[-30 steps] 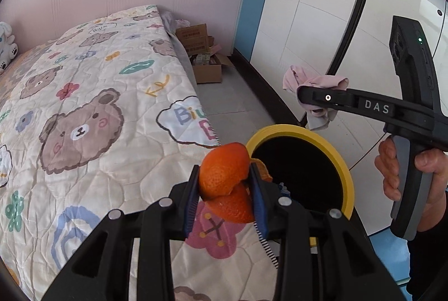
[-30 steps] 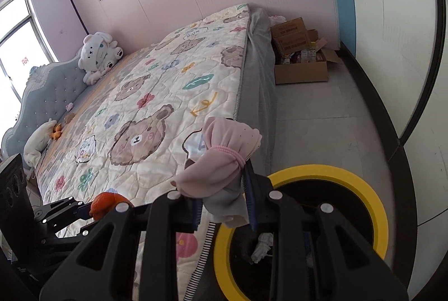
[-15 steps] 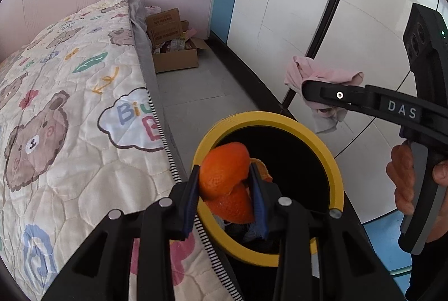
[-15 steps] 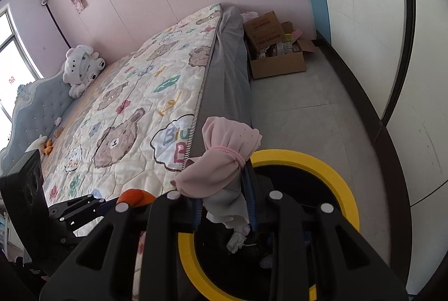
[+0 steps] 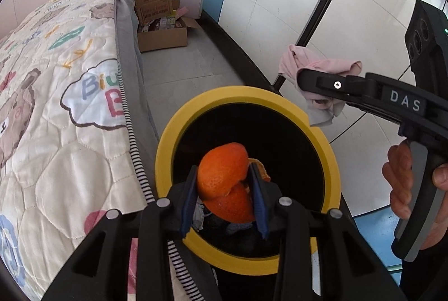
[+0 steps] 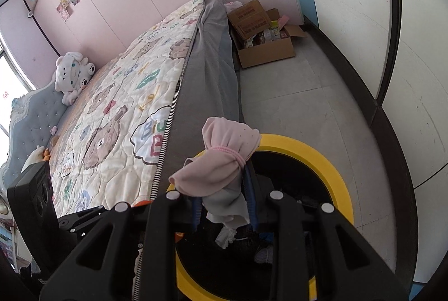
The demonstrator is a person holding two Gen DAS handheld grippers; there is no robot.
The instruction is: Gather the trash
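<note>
- Two pieces of trash are in hand and neither is dropped yet: the peel (image 5: 224, 183) sits clamped between the blue-padded fingers (image 5: 188, 205) of the left gripper (image 5: 224, 197), and the cloth (image 6: 221, 163) is pinched by the right gripper (image 6: 224, 205).
- The peel hangs over the mouth of the bin (image 5: 246, 93), toward 6 o'clock of the opening in the left view; by my reading it is placed for release.
- The cloth, a pink wad tied with a pink band and with a grey part below, hangs over the bin's rim (image 6: 330, 169) at about 9 o'clock in the right view, partly above the opening.
- Some scraps already lie at the bottom of the bin, so part of the collecting looks done; what they are I cannot tell.
- Left to do, as I judge: let go of both pieces. Whether more trash remains in the room cannot be told.
- Writing: "DAS" in white on the right gripper's body (image 5: 403, 102); "Biu" and a large "B" on the quilt (image 5: 92, 88) of the bed.
- The box (image 6: 263, 46) on the floor at 12 o'clock bears printed labels too small to read.
</note>
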